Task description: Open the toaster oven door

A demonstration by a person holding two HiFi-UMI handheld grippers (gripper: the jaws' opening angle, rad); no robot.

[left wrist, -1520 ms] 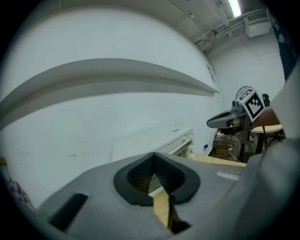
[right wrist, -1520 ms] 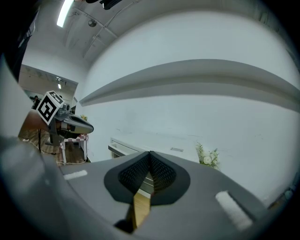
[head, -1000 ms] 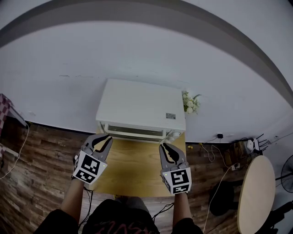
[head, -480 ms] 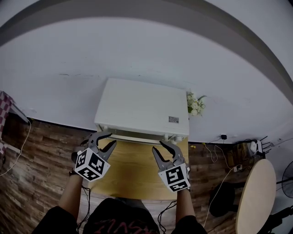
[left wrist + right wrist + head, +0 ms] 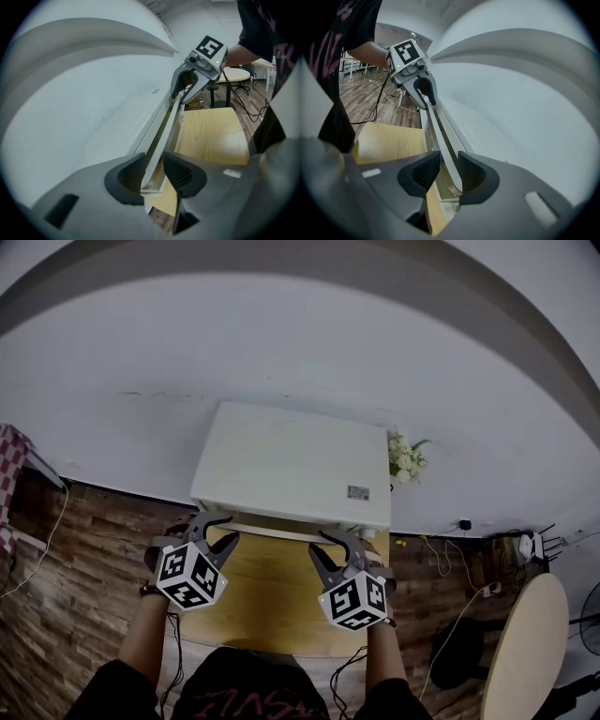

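Head view: oven (image 5: 291, 460) at the worktop's (image 5: 272, 601) far edge, door shut. Left claw (image 5: 223, 527) and right claw (image 5: 330, 545): jaws have just been opening and stand wide, astride the handle (image 5: 277, 532) ends, not gripping. Advice: close both squarely on the bar, then pull evenly down toward the near edge.

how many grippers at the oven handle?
2. Left gripper at left end of the handle, right gripper at right end; both jaws have just been opening, handle between them.
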